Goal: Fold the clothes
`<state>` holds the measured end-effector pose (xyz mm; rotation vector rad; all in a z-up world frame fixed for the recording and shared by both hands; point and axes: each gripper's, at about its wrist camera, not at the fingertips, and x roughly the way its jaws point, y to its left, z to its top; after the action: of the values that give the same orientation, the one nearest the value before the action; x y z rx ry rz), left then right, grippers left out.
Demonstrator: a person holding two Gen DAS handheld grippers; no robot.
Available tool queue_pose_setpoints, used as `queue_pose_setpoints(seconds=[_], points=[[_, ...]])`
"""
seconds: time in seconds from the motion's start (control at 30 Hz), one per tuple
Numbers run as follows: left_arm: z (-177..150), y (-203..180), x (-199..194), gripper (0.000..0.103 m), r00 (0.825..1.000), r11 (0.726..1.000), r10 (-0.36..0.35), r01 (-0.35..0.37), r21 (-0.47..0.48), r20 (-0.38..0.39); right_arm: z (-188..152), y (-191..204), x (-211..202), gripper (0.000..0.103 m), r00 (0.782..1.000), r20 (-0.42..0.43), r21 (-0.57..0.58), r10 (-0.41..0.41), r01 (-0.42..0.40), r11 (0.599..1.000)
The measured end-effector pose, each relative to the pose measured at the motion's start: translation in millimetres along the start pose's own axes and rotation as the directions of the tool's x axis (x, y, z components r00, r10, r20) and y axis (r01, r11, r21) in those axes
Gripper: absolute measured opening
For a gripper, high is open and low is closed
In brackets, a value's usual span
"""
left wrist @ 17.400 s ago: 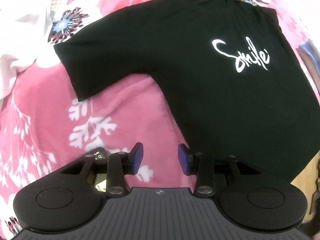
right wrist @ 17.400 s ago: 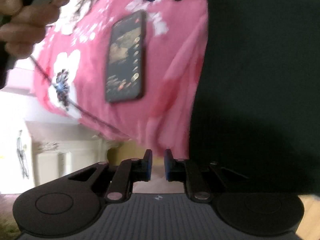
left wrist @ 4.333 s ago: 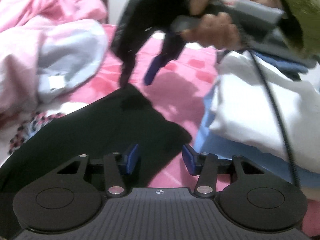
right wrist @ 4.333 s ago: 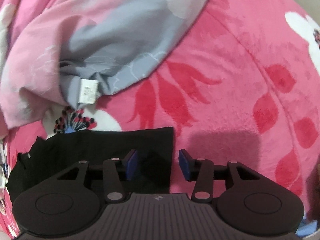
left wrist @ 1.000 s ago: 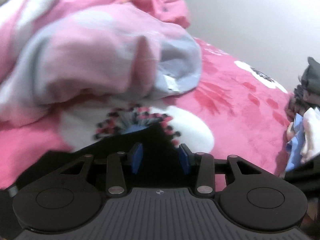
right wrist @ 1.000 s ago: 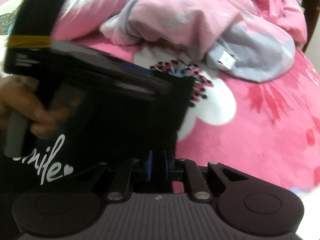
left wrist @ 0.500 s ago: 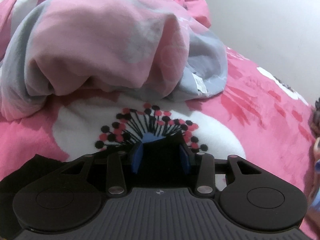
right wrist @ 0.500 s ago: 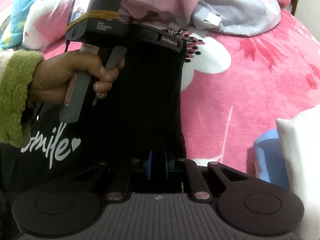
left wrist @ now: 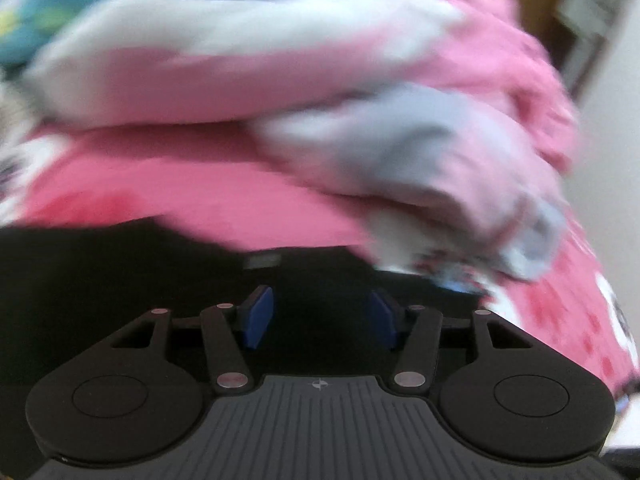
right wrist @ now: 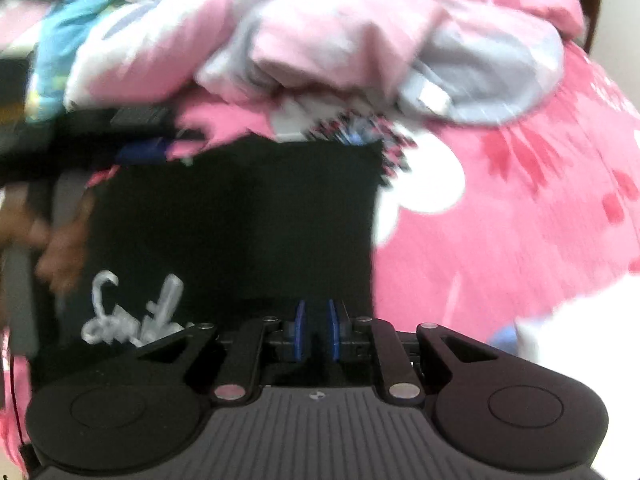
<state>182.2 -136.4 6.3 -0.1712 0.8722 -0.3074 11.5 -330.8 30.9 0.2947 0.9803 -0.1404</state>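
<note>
Left tongs have spread apart; right tongs pinch the matte black shirt.

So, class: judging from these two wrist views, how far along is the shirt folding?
Done: one side of the black T-shirt looks folded in, leaving a straight right edge on the pink floral blanket. In hand: the right hand-held gripper sits nearly shut at the near edge; blur hides any pinch. The left hand-held gripper is open above the fabric. Left: the remaining folds.
</note>
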Motion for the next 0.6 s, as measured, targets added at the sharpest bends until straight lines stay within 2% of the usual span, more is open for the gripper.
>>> queue_pose_setpoints(seconds=[0.07, 0.13, 0.2, 0.3, 0.4, 0.47, 0.57, 0.6], points=[[1.0, 36.2, -24.3, 0.054, 0.995, 0.993, 0.103, -0.103, -0.064, 0.000, 14.3, 19.6, -7.9, 0.014, 0.999, 0.025, -0.011, 0.040, -0.040, 0.999], [2.3, 74.6, -48.2, 0.054, 0.978, 0.970, 0.206, -0.205, -0.130, -0.006, 28.2, 44.9, -13.5, 0.014, 0.995, 0.045, -0.035, 0.094, -0.092, 0.995], [3.4, 116.2, -69.4, 0.054, 0.956, 0.934, 0.293, -0.290, -0.208, -0.016, 43.3, 78.1, -8.0, 0.014, 0.985, 0.041, -0.064, 0.165, -0.163, 0.985], [0.3, 173.8, -91.9, 0.054, 0.919, 0.868, 0.393, -0.384, -0.316, -0.038, 67.0, 131.9, 8.1, 0.015, 0.960, 0.014, -0.102, 0.280, -0.277, 0.956], [-3.5, 221.0, -98.5, 0.054, 0.894, 0.811, 0.440, -0.434, -0.393, -0.078, 90.7, 185.7, 24.2, 0.015, 0.921, -0.017, -0.136, 0.389, -0.387, 0.912], [-5.9, 247.9, -98.3, 0.054, 0.886, 0.786, 0.454, -0.447, -0.427, -0.093, 105.1, 221.8, 36.3, 0.016, 0.889, -0.044, -0.157, 0.456, -0.457, 0.875], [-6.5, 273.6, -89.3, 0.054, 0.888, 0.789, 0.446, -0.451, -0.418, -0.116, 121.0, 283.9, 69.9, 0.021, 0.848, -0.142, -0.202, 0.510, -0.529, 0.824], [-6.4, 281.5, -86.1, 0.054, 0.888, 0.792, 0.443, -0.452, -0.411, -0.121, 123.1, 302.1, 80.3, 0.021, 0.843, -0.169, -0.211, 0.510, -0.536, 0.817]])
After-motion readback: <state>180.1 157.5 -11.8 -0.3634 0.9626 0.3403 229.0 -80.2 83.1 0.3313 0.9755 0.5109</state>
